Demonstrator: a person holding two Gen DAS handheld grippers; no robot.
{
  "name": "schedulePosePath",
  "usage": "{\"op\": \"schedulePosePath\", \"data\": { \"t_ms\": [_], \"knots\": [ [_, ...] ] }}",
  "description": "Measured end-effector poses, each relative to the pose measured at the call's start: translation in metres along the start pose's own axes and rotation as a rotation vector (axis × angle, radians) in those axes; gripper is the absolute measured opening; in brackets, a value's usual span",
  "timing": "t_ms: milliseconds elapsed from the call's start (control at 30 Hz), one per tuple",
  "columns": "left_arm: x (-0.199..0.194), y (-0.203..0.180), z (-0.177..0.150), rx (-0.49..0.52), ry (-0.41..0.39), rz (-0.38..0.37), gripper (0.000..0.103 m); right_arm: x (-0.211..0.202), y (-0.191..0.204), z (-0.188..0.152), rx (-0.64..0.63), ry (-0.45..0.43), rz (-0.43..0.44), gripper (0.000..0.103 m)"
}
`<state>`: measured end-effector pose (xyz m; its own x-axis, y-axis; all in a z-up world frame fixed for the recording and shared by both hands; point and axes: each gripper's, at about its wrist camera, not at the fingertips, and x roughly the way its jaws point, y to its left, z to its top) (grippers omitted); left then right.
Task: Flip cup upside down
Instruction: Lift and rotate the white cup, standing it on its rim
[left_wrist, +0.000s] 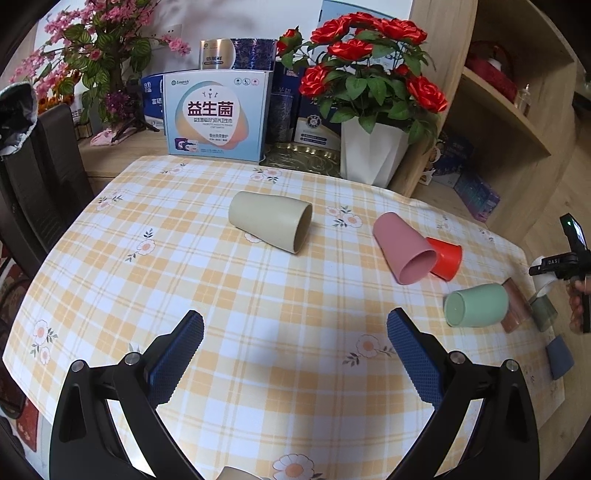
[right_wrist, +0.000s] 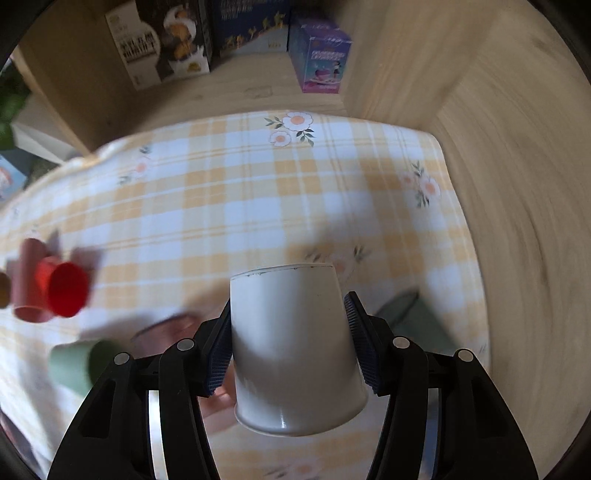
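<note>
You have the smooth white plastic cup (right_wrist: 295, 347) clenched between the blue-padded fingers (right_wrist: 356, 332) of your right gripper (right_wrist: 288, 343), lower centre of the right wrist view, lifted clear of the yellow-and-white checked tablecloth (right_wrist: 240, 192). Its closed base points away from the camera toward the frame's middle and its rolled rim sits nearest the lens, so the turn looks partly made at best; the scene blurs around it, and what remains, I judge, is to finish the rotation and set it rim-down on the cloth. The pads press on opposite sides of the wall about mid-height. Your left gripper (left_wrist: 295, 332) hangs released, jaws spread wide over bare cloth at the bottom of the left wrist view, holding nothing. Ahead of it lie a beige cup (left_wrist: 269, 225), a pink cup (left_wrist: 400, 251) touching a smaller red cup (left_wrist: 447, 258), and a mint-green cup (left_wrist: 476, 304), all on their sides.
</note>
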<state>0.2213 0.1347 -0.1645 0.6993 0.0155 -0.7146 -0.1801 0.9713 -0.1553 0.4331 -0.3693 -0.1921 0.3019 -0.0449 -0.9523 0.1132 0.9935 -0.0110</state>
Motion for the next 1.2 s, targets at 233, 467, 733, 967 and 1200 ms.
{"op": "schedulePosePath", "data": {
  "t_ms": [233, 467, 733, 967, 1200],
  "knots": [
    [-0.011, 0.004, -0.006, -0.009, -0.012, -0.030, 0.097, -0.044, 0.043, -0.064, -0.010, -0.040, 0.154, 0.055],
    [-0.014, 0.009, -0.014, -0.006, 0.000, -0.027, 0.097, -0.042, 0.112, -0.130, -0.033, 0.012, 0.283, 0.055],
    [-0.012, 0.016, -0.026, 0.023, 0.037, 0.002, 0.097, -0.017, 0.203, -0.187, -0.034, 0.093, 0.406, 0.055],
    [-0.015, 0.032, -0.034, 0.011, 0.051, 0.020, 0.097, -0.002, 0.261, -0.217, -0.073, 0.144, 0.442, 0.055],
    [-0.012, 0.045, -0.043, -0.010, 0.083, 0.034, 0.097, 0.001, 0.277, -0.227, -0.072, 0.135, 0.426, 0.055]
  ]
}}
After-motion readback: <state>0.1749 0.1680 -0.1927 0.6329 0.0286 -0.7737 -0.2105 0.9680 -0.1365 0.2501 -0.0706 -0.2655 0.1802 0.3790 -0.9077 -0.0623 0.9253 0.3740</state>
